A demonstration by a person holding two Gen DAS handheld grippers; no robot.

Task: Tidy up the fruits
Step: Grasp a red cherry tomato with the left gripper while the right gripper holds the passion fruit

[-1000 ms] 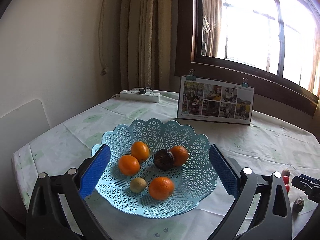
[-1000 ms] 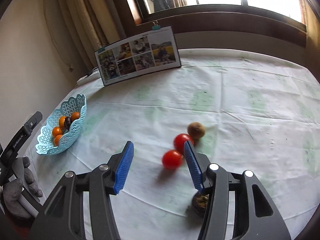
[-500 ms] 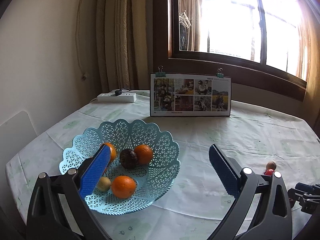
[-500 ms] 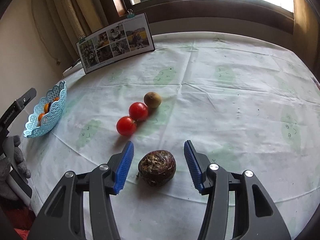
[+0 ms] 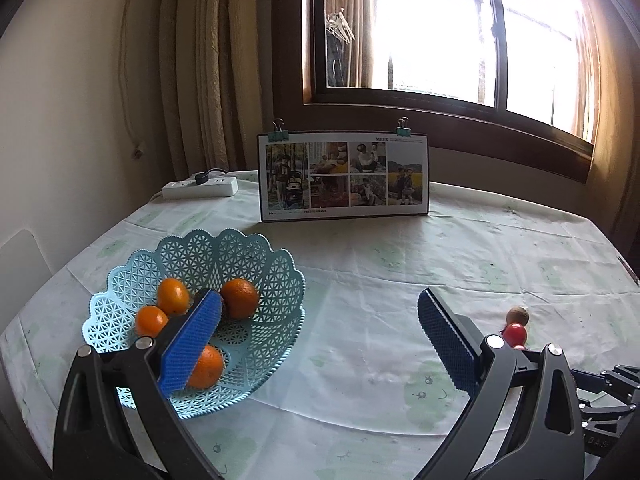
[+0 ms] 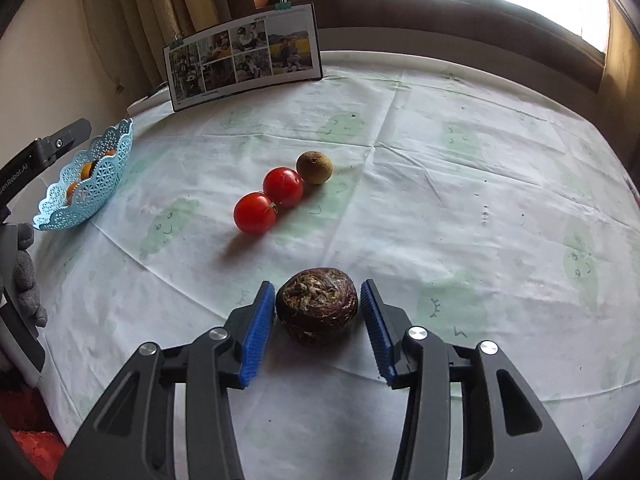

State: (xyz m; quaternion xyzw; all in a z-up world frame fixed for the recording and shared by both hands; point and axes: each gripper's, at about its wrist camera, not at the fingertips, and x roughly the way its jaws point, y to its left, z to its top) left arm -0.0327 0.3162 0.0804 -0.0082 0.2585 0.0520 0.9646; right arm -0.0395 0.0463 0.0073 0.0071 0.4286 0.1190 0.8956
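Since half a second ago the right gripper has been closing in on the dark fruit, its blue pads now sitting just beside the fruit's flanks, the left one about touching and the right showing a thin gap, so the jaws are narrowed around it but not plainly clamped. The fruit is resting on the tablecloth between the fingertips. Ahead of the jaws and slightly to their left, two tomatoes are lying touching each other, with a small brown fruit just beyond them in the same line. The left gripper has been swinging rightward off the basket; it is hanging with jaws wide apart and nothing between them. Its left pad is crossing in front of the basket, where four oranges are showing, one partly hidden by the pad. Beyond its right finger the brown fruit and one tomato are peeking out. A photo board is standing far ahead of both grippers, a power strip lying to its left. In the right view the basket is sitting far left of the jaws, beside a gloved hand.
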